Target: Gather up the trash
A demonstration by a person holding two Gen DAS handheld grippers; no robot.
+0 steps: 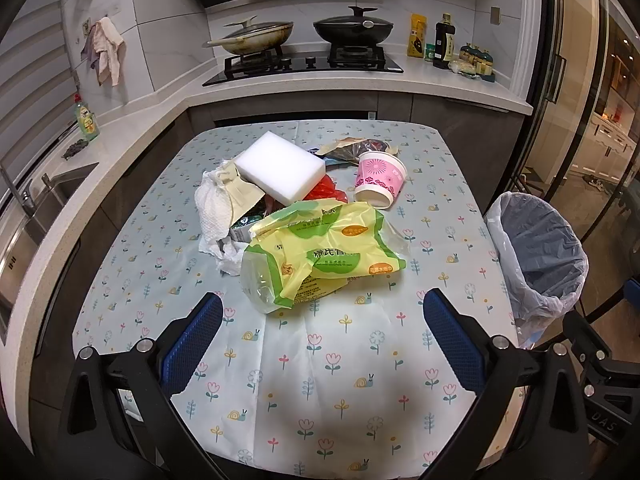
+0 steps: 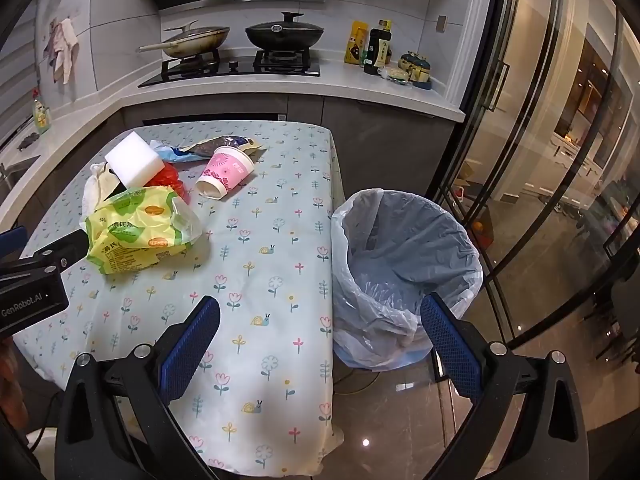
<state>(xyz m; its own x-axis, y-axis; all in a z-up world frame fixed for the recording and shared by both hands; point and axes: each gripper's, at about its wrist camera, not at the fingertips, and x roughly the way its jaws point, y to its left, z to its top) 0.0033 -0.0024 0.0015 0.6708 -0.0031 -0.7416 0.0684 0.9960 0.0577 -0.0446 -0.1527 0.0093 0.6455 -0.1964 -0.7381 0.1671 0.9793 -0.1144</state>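
A heap of trash lies on the flowered table (image 1: 320,380): a yellow-green plastic bag (image 1: 320,252), a white foam block (image 1: 280,170), a pink paper cup (image 1: 378,182) on its side, crumpled white tissue (image 1: 214,216), a red wrapper (image 1: 324,190) and a dark snack packet (image 1: 356,148). My left gripper (image 1: 322,312) hovers open just short of the yellow-green bag, with nothing between its pads. My right gripper (image 2: 320,316) is open too, over the table's right edge beside the lined trash bin (image 2: 404,272). The same bag (image 2: 140,232), cup (image 2: 226,174) and foam block (image 2: 134,162) lie to its far left.
The bin (image 1: 540,260) stands on the floor against the table's right side. Behind the table a counter carries a stove with two pans (image 1: 304,36) and bottles (image 1: 444,42). A sink (image 1: 40,208) lies left; glass doors (image 2: 540,140) stand right. The left gripper's body (image 2: 36,276) shows at the right wrist view's left edge.
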